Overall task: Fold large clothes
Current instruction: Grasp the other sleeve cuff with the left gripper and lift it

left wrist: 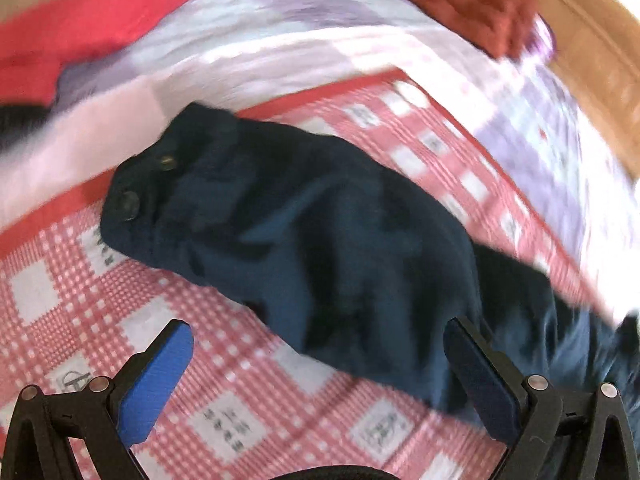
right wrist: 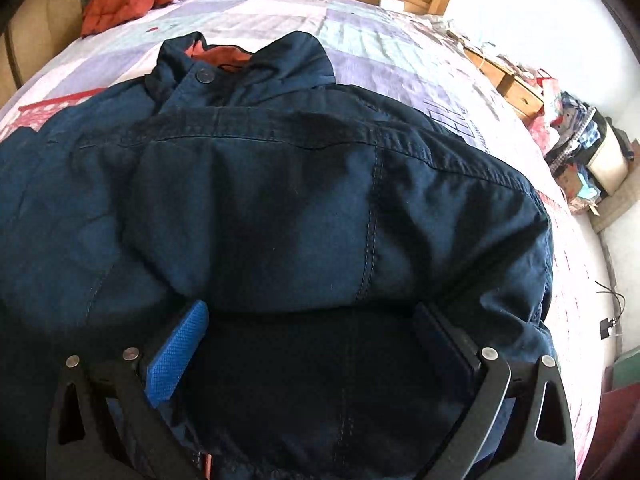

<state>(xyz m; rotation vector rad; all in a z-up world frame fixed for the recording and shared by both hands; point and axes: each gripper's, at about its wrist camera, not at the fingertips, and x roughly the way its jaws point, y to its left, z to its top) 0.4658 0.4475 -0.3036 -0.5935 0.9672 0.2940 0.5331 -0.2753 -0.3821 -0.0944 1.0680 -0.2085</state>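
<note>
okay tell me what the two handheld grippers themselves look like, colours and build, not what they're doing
Both look alike. The left gripper and the right gripper each have a black frame of angular linkage arms joined by round silver rivets. Each carries two flat rectangular pads of textured blue material; the pad on the far side of each view sits in shadow and reads darker. No cables, markings, hands or sleeves show.

Dark printed characters are showing in the white squares of the red-checked cloth [left wrist: 240, 380] in the left wrist view, for instance one block [left wrist: 226, 426] near the bottom edge, but blur is keeping them from being read. In the right wrist view, large outlined letters [right wrist: 446, 118] are showing on the pale bedsheet [right wrist: 360, 28] just past the navy jacket [right wrist: 304, 200]; they are looking like "ELI", though the jacket is hiding part of the word.
</note>
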